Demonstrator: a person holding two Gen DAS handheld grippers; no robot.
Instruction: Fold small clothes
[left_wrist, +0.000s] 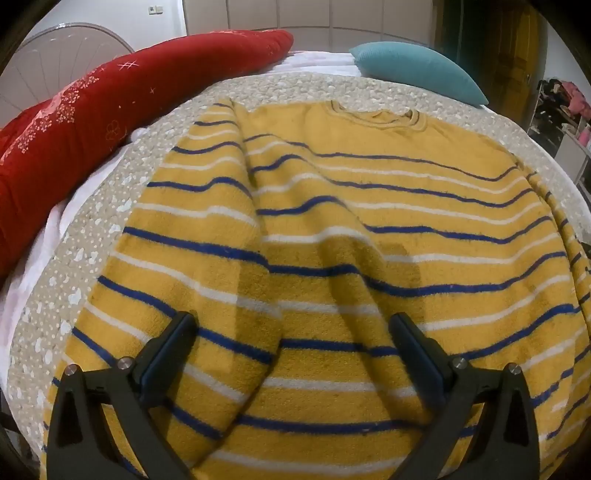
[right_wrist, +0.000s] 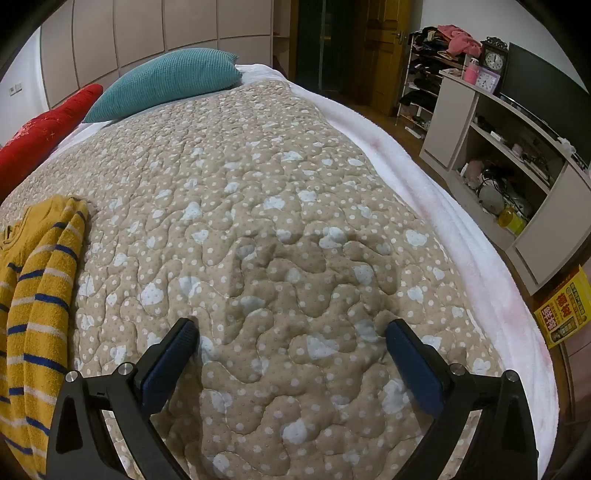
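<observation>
Bedroom: beige quilt (right_wrist: 280, 229) on bed, teal pillow (right_wrist: 166, 83) at 11 o'clock. Striped sweater (left_wrist: 332, 236) flat, collar toward 12, lengthwise 6–12. Left gripper (left_wrist: 293, 332) above it and right gripper (right_wrist: 291, 336) both wide, empty.

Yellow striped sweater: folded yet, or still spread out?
Mostly spread: the sweater lies open on the quilt, collar showing; only one sleeve lies folded over its front.

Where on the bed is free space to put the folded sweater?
The quilt is bare between the sweater and the white blanket edge, up to the teal pillow. The sweater side is crowded, with the red pillow beside it.
</observation>
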